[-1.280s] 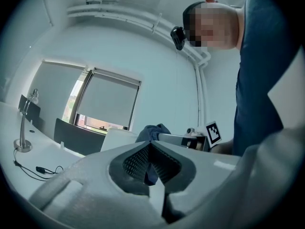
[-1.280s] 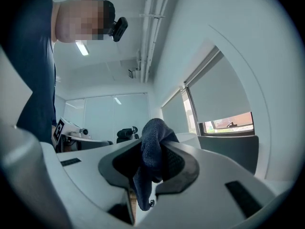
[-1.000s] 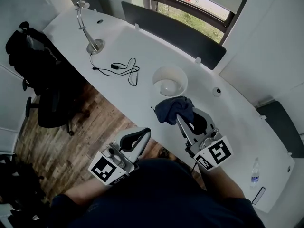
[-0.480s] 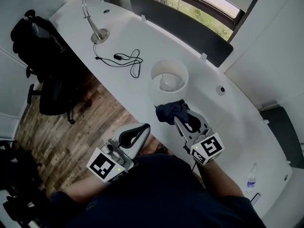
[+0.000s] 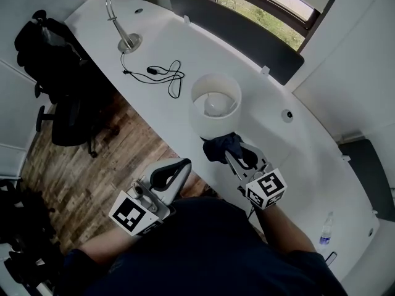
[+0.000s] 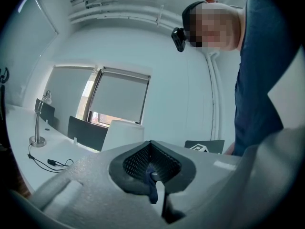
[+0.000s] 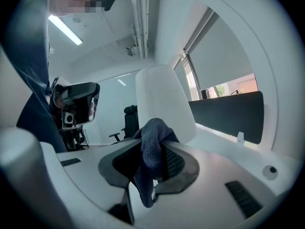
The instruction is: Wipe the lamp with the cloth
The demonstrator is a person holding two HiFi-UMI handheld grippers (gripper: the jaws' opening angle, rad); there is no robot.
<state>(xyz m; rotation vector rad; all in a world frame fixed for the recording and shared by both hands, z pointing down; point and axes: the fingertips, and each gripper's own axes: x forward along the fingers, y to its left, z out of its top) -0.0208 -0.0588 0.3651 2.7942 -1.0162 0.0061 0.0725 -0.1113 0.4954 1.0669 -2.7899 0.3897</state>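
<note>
The lamp (image 5: 215, 103) has a white drum shade and stands on the curved white table (image 5: 308, 159). Just in front of its near side hangs a dark blue cloth (image 5: 222, 147), with my right gripper (image 5: 232, 153) shut on it. In the right gripper view the cloth (image 7: 151, 151) bunches over the jaws of that gripper (image 7: 155, 163), and the lamp shade (image 7: 164, 99) rises right behind it. My left gripper (image 5: 168, 174) hovers off the table's front edge, left of the lamp, jaws together. The left gripper view shows its tips (image 6: 152, 168) meeting, with the shade (image 6: 125, 135) beyond.
A silver desk lamp (image 5: 120, 17) and a coiled black cable (image 5: 162, 76) lie at the table's far left. A dark divider panel (image 5: 234, 32) runs along the back edge. A black office chair (image 5: 55, 60) stands on the wood floor. A water bottle (image 5: 325, 230) sits far right.
The right gripper has shifted slightly left with the cloth still in it, staying by the lamp's near side. The head view has drifted. The left gripper has barely moved.
</note>
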